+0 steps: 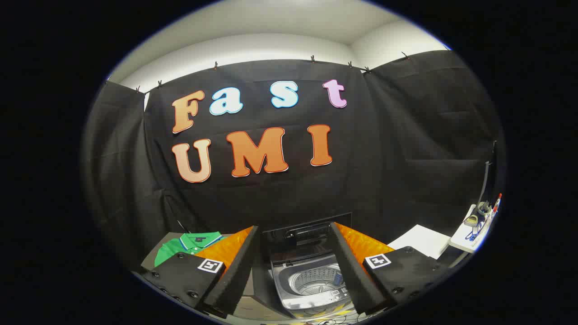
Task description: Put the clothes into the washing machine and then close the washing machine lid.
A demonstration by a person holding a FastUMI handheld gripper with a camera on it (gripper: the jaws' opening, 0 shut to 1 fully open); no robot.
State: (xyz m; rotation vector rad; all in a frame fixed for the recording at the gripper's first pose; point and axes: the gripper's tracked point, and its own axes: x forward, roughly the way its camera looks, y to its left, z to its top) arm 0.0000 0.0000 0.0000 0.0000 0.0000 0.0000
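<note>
A small top-loading washing machine (pixel 311 282) stands below and ahead, seen between my two fingers. Its dark lid (pixel 307 234) is raised against the black cloth, and the perforated metal drum (pixel 316 280) looks bare inside. A green polo shirt (pixel 187 247) with a striped collar lies folded on a surface to the machine's left, just beyond my left finger. My gripper (pixel 295 271) is open, held high above the machine, with nothing between its fingers.
A white sheet or board (pixel 422 241) lies to the right of the machine. Further right, a small white shelf (pixel 476 228) carries a few tools and pens. Black cloth walls close the booth on three sides.
</note>
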